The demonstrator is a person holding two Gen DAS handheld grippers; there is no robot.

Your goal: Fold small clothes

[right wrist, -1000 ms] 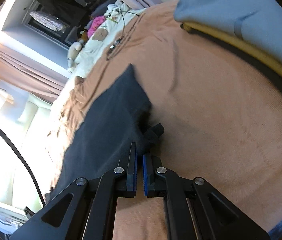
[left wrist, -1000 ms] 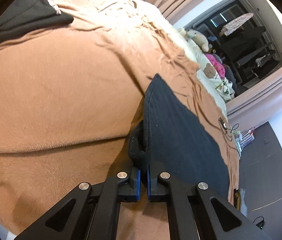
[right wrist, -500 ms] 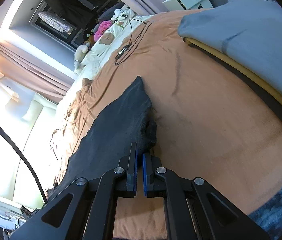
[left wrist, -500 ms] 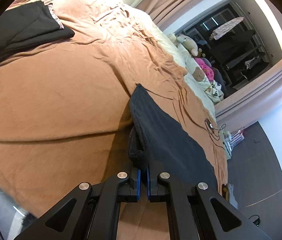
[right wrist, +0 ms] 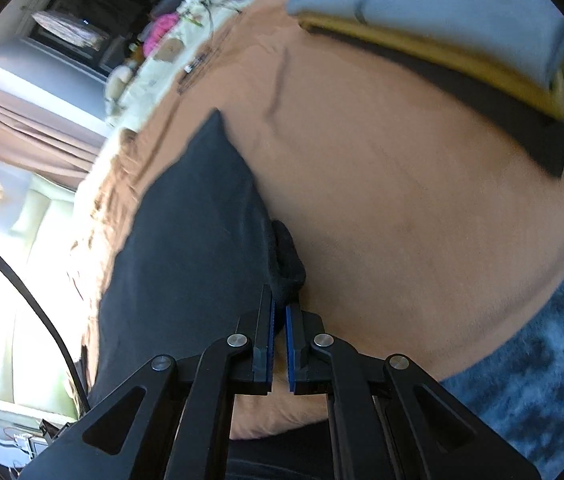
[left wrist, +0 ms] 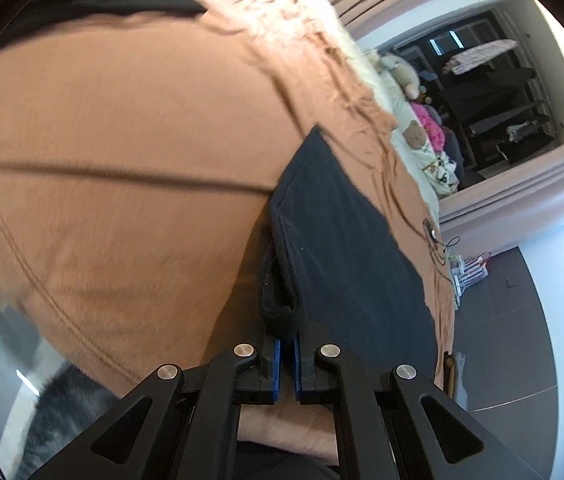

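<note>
Two folded piles (right wrist: 442,24) right view only, black garment (left wrist: 346,240)

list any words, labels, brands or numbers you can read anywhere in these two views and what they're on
None can be read.
Black garment, pinched by the left tongs and right tongs: no label or print shows.
Brown bedspread: plain.
Folded grey and yellow clothes: blurred, no text visible.

garment (left wrist: 346,240) on blanket (left wrist: 130,128) | folded stack (right wrist: 442,12) beyond, right (same blanket) | toys (left wrist: 402,70) far behind
</note>
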